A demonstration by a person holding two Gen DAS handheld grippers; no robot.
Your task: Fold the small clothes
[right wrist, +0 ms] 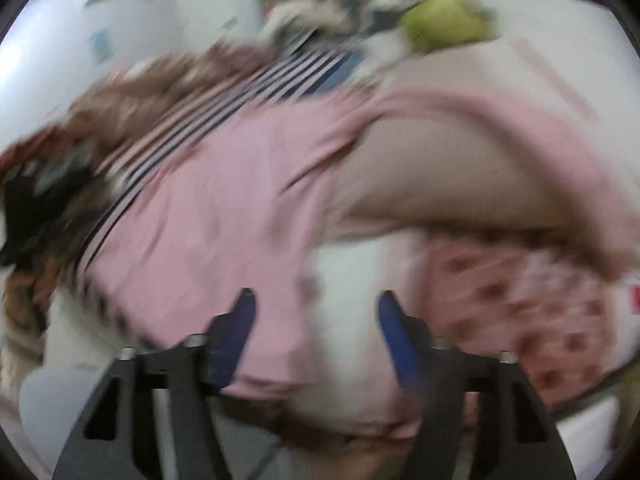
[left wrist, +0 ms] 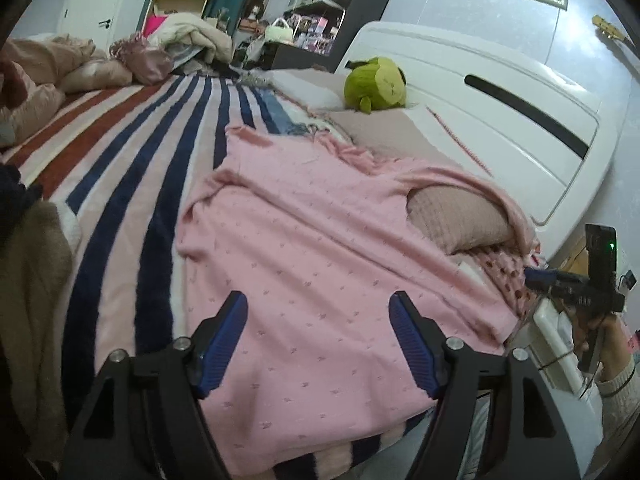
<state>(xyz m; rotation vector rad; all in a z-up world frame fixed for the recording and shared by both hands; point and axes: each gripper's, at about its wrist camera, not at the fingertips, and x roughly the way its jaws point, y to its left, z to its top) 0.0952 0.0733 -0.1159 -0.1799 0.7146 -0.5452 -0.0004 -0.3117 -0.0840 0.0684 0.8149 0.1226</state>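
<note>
Both wide-apart grippers (left gripper [left wrist: 318, 300], right gripper [right wrist: 316, 300]) hover over pink garment [left wrist: 320, 248], lengthwise toward headboard [left wrist: 500, 92].

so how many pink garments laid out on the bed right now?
1: the pink knit top spread flat on the striped blanket, just ahead of the open left tongs. The side piles may hide others.

The bed [left wrist: 472, 80] carries a striped blanket [left wrist: 160, 152] in navy, red and pale bands. A pink garment [left wrist: 312, 264] lies spread flat on the blanket, its far edge draped over a beige pillow [left wrist: 456, 216]. A green plush [left wrist: 376, 84] rests near the white headboard. Crumpled pink bedding [left wrist: 60, 68] sits at the far left. A brown garment [left wrist: 32, 288] lies at the near left edge.
</note>
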